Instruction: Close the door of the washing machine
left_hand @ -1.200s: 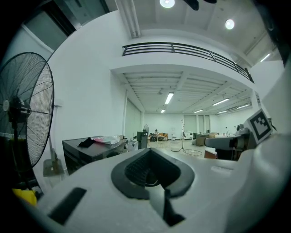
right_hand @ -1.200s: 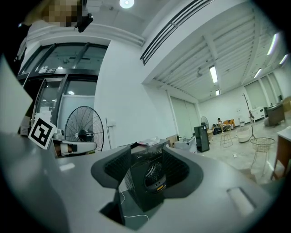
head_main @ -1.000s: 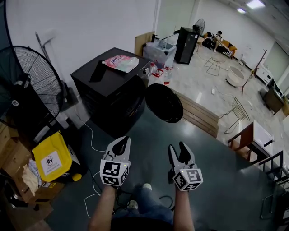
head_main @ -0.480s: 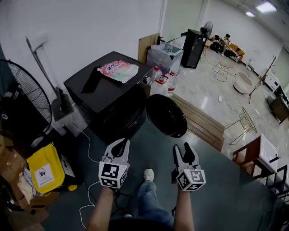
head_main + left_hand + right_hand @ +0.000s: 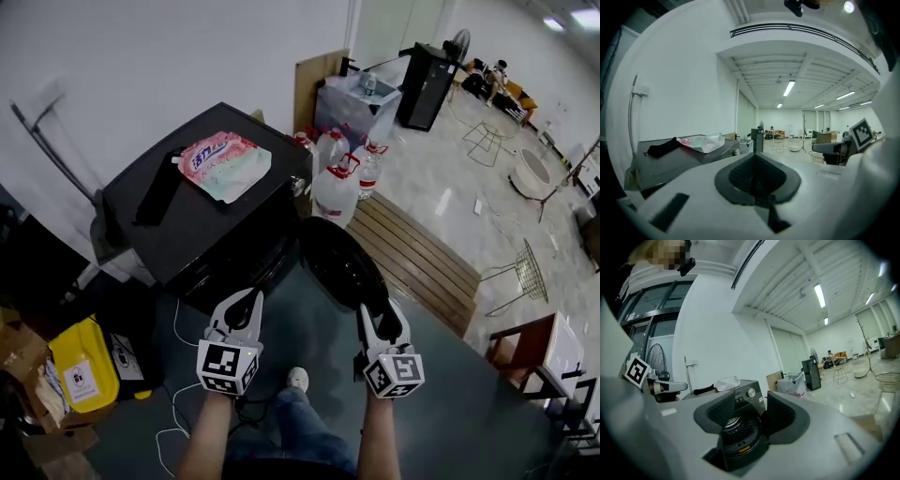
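The round door (image 5: 339,264) of the black washing machine (image 5: 202,211) hangs open, near my right claw (image 5: 380,317), which is spread and empty. My left claw (image 5: 246,302) is pressed together on nothing. The door looks rigid and free-swinging on its hinge, so I judge a push on its outer rim suits better than a pinch.

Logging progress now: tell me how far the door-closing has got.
Done: nothing yet; the door stands swung wide from the washer. In hand: the right tongs, open, sit at the door's near edge, contact unclear. The left tongs are shut and empty. Left: push the door shut.
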`<state>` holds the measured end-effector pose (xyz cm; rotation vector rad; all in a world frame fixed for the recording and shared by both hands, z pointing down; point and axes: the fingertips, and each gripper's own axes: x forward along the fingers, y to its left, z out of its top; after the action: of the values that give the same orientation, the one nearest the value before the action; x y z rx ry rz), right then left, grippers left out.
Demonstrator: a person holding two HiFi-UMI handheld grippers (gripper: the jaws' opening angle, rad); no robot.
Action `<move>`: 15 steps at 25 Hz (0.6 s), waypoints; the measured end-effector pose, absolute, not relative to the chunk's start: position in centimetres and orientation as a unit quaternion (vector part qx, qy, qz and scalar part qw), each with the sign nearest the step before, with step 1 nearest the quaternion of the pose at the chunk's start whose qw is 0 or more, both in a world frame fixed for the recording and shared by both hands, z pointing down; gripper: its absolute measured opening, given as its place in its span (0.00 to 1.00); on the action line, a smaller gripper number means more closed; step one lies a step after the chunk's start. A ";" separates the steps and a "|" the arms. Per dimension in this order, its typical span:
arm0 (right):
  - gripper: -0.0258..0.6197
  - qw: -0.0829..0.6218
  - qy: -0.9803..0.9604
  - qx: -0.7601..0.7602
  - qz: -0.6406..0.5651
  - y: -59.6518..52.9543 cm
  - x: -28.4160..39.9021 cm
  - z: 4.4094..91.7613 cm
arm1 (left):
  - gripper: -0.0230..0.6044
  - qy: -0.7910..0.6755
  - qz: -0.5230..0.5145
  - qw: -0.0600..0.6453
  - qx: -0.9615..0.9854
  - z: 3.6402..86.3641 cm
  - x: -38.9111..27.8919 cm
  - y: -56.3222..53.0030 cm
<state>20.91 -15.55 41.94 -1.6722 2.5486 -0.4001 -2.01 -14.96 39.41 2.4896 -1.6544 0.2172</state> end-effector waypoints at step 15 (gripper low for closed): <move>0.37 -0.016 0.823 -0.539 -0.177 -23.6 23.1 49.3 | 0.05 -0.548 0.094 0.110 0.824 43.5 -0.4 -23.7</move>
<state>23.07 -23.60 49.28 -1.7116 2.6122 -0.5621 -0.43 -23.74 43.55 2.4211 -1.6094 0.2757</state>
